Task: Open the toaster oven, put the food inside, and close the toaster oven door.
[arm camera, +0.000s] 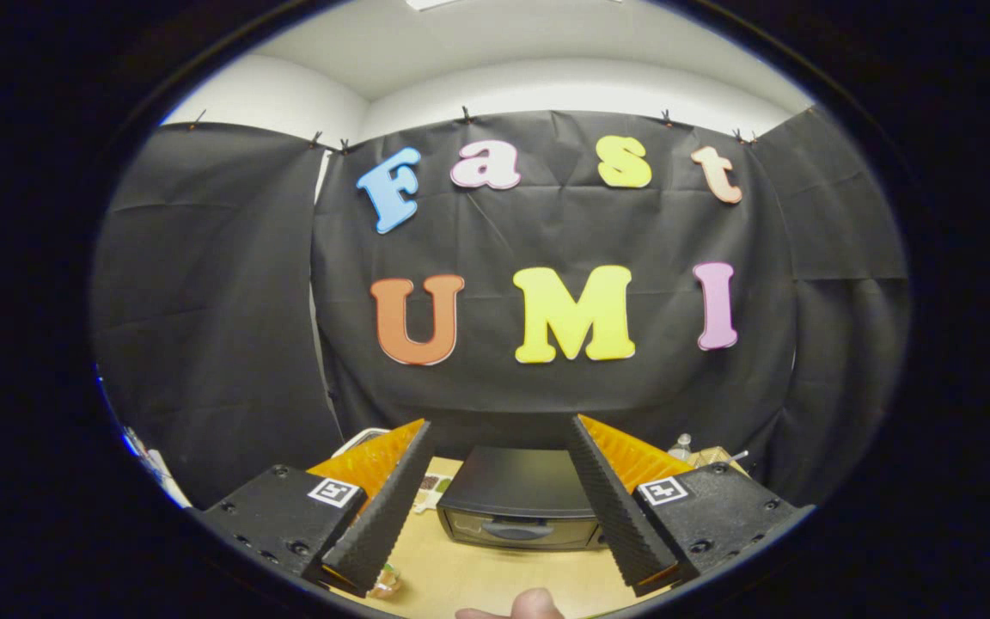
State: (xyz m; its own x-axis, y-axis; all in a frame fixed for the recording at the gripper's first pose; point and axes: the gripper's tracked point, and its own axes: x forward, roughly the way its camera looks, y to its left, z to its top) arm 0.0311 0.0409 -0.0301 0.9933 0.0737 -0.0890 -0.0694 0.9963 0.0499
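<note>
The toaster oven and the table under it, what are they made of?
The toaster oven looks like dark painted metal: its flat top has a dull sheen. Its door looks like glass, though that is hard to tell. The table looks like pale wood or a wood-look top, smooth and matte. The gripper has its fingers open, well above the oven.

A: how's my feed look?
B: evenly lit from overhead, bright ceiling, soft shadows. Heavy fisheye bending at the rim, and my fingers [392, 507] spread wide look a bit soft.
</note>
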